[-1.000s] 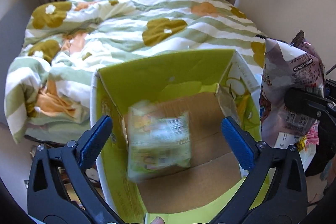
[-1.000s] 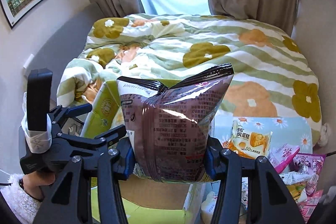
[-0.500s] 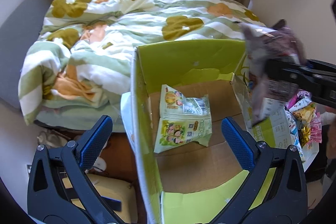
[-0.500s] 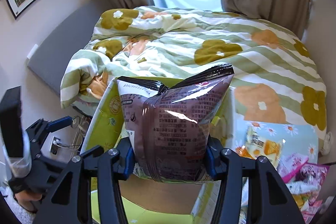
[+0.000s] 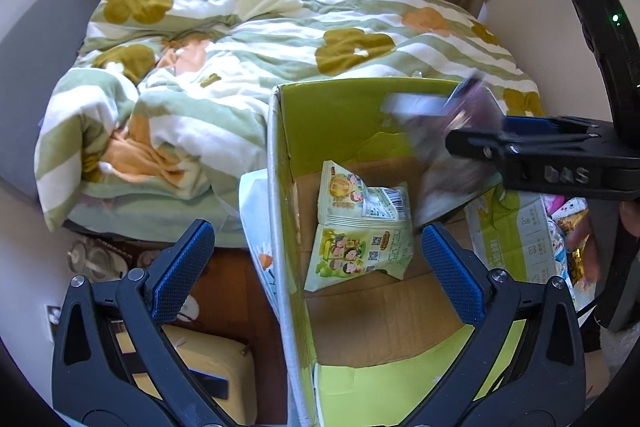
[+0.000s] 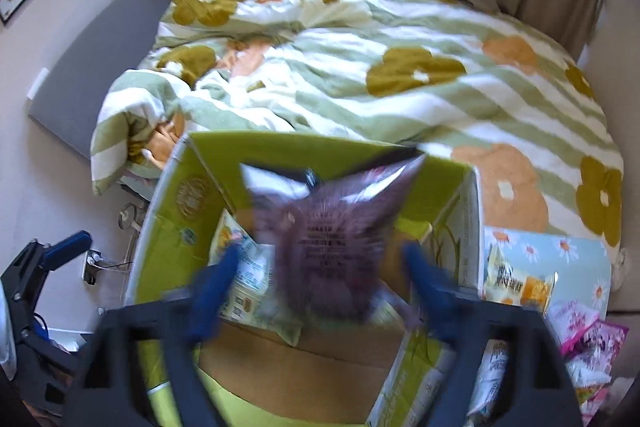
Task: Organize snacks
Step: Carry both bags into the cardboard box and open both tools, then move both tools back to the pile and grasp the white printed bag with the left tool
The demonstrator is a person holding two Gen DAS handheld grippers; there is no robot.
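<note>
While blurred above green box holding pale green packets: purple snack bag, between just-opened right gripper jaws; left gripper jaws wide, empty.

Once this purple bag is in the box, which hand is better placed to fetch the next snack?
Right. The right gripper has just been opening around the purple bag, and the loose snacks lie beside it; the open left gripper hangs at the box's far side.

My claw pads are blue; box lime green; quilt green-striped with ochre flowers.
</note>
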